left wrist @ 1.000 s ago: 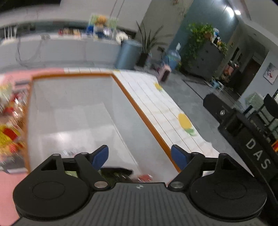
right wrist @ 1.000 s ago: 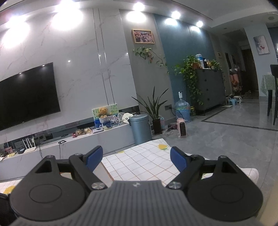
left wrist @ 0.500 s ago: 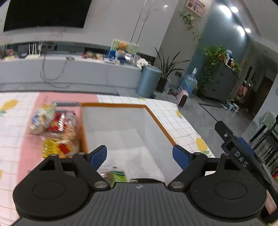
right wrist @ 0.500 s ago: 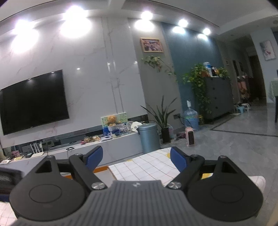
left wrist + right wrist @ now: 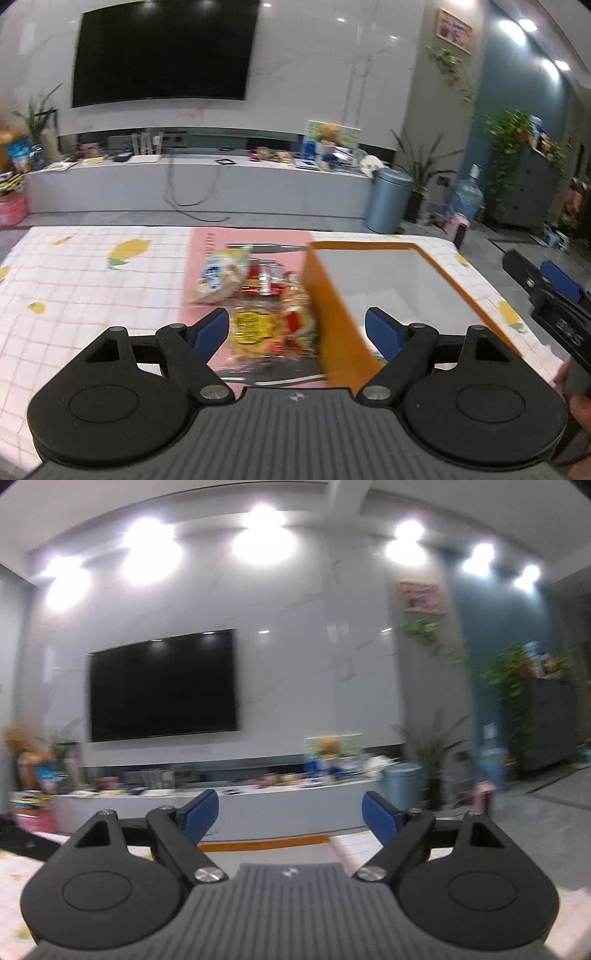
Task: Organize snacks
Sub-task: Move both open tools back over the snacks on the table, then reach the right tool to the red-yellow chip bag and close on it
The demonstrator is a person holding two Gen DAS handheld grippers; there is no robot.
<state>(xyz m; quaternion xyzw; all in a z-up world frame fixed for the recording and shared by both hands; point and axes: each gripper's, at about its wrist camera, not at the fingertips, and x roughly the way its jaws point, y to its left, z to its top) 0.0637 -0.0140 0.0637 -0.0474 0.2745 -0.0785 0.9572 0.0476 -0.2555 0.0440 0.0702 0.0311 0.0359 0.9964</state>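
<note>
L gripper (image 5: 297, 330), black w/ blue pads, jaws spread wide, nothing between the pads. Just ahead & below it lies a clear packet of yellow-and-red snacks (image 5: 273, 325), on the pink mat (image 5: 207, 295), touching the outer wall of the orange-rimmed box w/ white inside (image 5: 332, 314). Behind it sit a red packet (image 5: 264, 282) and a pale bag w/ blue label (image 5: 219, 277), all left of the box. Mat lies on a white checked tabletop w/ lemon print (image 5: 92, 280). R gripper (image 5: 290, 816) also released, empty, pointing level at the wall TV (image 5: 162, 685); only the box's orange rim shows below it.
</note>
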